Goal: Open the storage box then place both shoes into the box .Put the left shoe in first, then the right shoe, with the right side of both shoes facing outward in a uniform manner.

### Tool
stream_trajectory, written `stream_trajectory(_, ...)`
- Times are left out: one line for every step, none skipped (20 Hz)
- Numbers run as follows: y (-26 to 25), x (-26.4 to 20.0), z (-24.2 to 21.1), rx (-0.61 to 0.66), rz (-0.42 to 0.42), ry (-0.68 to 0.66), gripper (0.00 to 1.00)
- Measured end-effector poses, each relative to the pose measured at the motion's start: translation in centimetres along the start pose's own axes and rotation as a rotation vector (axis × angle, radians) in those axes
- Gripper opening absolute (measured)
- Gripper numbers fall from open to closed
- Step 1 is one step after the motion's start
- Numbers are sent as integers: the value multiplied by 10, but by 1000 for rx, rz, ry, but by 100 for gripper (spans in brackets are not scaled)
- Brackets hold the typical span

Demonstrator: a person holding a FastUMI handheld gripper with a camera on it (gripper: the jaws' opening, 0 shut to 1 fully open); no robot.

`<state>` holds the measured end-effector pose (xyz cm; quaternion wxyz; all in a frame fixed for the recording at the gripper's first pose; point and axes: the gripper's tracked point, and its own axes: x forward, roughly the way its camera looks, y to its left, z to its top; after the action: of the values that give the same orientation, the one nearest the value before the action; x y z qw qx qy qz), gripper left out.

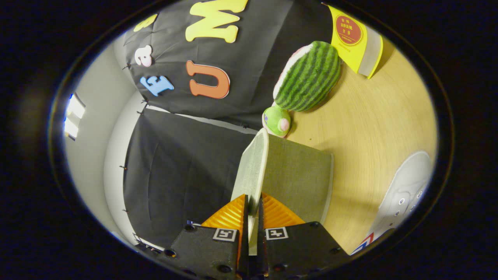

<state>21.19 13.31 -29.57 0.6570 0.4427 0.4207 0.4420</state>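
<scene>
Gripper view, rolled hard to one side: the gripper (253,208) sits at the bottom centre of the frame with its two fingers pressed close together on the thin edge of the storage box lid (252,171), one finger on each face, pinching it. The lid is pale grey-green fabric and rises from the fingertips toward the middle of the frame. Beside it, to the right, lies the grey fabric body of the storage box (301,175), resting on the light wooden table (369,124). At the lower right edge of the frame a white lace-up shoe (406,190) lies on the table, well apart from the box. Beyond the box, upper centre, are a watermelon plush (311,76) and a small green plush (277,121). A yellow carton (352,37) stands at the upper right.
</scene>
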Motion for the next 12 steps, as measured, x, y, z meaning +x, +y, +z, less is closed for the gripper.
stream_trajectory(3,-1,0,-10,-2,2,10)
stream_trajectory(9,-2,1,-19,-4,-3,8)
stream_trajectory(15,-1,0,-33,-3,1,7)
stream_trajectory(23,-3,2,-39,2,-3,7)
stream_trajectory(33,-3,3,-46,10,-8,7)
stream_trajectory(44,-5,4,-57,17,-9,7)
stream_trajectory(53,-5,6,-65,17,-20,7)
stream_trajectory(65,-6,7,-75,20,-25,7)
stream_trajectory(77,-5,7,-86,23,-28,7)
stream_trajectory(89,-4,7,-97,24,-36,8)
stream_trajectory(101,-2,7,-109,22,-40,8)
stream_trajectory(113,0,6,-115,23,-47,8)
